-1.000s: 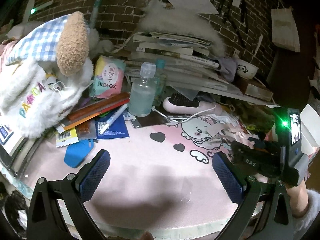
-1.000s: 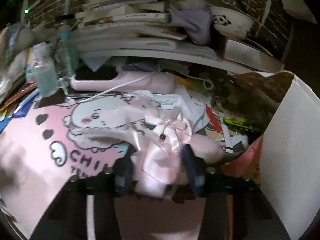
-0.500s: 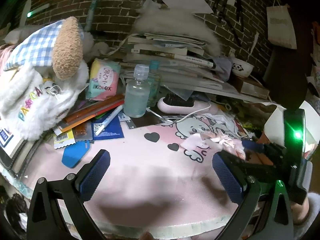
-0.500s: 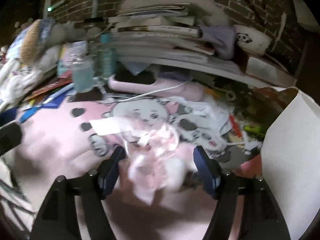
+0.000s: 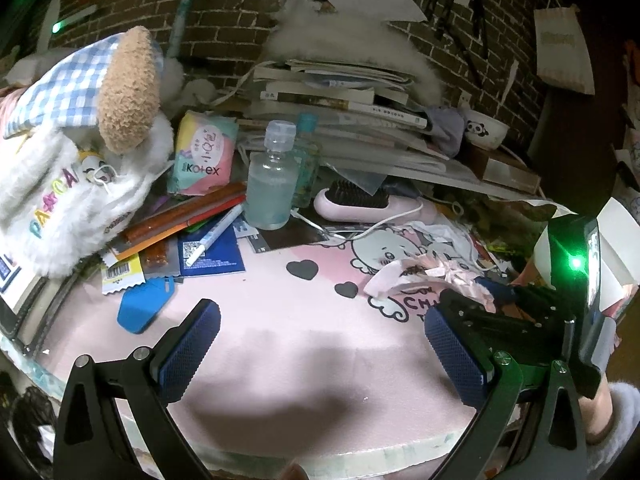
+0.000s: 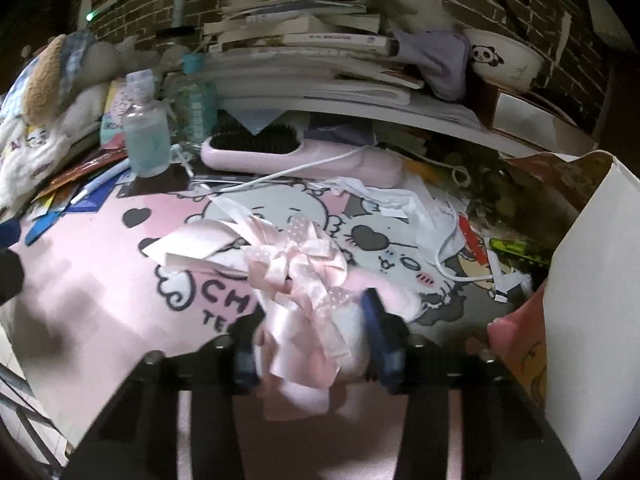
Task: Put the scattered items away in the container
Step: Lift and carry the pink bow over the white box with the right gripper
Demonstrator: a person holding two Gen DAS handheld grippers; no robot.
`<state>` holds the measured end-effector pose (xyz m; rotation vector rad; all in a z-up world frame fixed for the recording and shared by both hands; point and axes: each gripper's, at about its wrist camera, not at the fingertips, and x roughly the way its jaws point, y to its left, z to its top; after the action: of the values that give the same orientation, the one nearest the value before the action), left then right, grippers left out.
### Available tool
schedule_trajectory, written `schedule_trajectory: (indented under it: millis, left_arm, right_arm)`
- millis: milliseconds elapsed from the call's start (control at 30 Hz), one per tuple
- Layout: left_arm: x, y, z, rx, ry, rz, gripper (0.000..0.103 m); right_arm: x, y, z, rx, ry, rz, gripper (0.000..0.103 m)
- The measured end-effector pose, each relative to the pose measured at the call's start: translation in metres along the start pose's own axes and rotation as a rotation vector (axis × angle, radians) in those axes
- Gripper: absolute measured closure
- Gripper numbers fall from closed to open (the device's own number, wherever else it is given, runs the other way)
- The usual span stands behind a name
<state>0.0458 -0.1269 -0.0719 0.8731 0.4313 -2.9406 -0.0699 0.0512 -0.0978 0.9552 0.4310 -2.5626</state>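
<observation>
My right gripper is shut on a pink satin ribbon bow, held just above the pink cartoon mat. A pale pink paper strip trails from the bow to the left. The left wrist view shows the same bow in the right gripper at the far right. An open paper bag with white walls stands right of the bow. My left gripper is open over bare mat, nothing between its blue pads.
A clear bottle, pink hairbrush with white cable, pen, blue tag and packets lie at the back left. A plush toy sits left; stacked books and a panda bowl line the brick wall.
The right gripper has drawn back and up with the bow, so more of the bow and its paper strip shows above the mat. The left gripper has stayed open and barely shifted.
</observation>
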Motion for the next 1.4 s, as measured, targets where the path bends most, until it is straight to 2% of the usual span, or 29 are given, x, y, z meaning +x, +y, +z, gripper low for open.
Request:
schedule_trajectory:
  millis: [67,333,600,733,1100,1400]
  left_arm:
    - [0.001,-0.002,-0.001,0.002,0.007,0.001,0.001]
    - [0.002,-0.003,-0.003,-0.001,0.020,0.009,0.001]
    - [-0.001,0.000,-0.006,-0.017,0.030,0.023,0.001]
    - [-0.004,0.000,-0.006,-0.013,0.025,0.024,0.001]
    - [-0.008,-0.026,-0.001,0.041,0.012,-0.015,0.001]
    - [-0.008,-0.052,0.001,0.089,0.014,-0.043,0.001]
  right_arm:
    - [-0.003,0.004,-0.002,-0.009,-0.007,0.010,0.072]
    - [-0.028,0.026,-0.006,-0.071,-0.082,0.008,0.073]
    - [-0.059,0.062,-0.005,-0.241,-0.197,-0.065,0.073]
    - [-0.073,0.063,0.001,-0.268,-0.239,-0.105,0.073]
    - [-0.110,0.014,0.013,-0.194,-0.316,-0.226,0.073]
    - [-0.139,-0.060,0.012,-0.088,-0.326,-0.325,0.072]
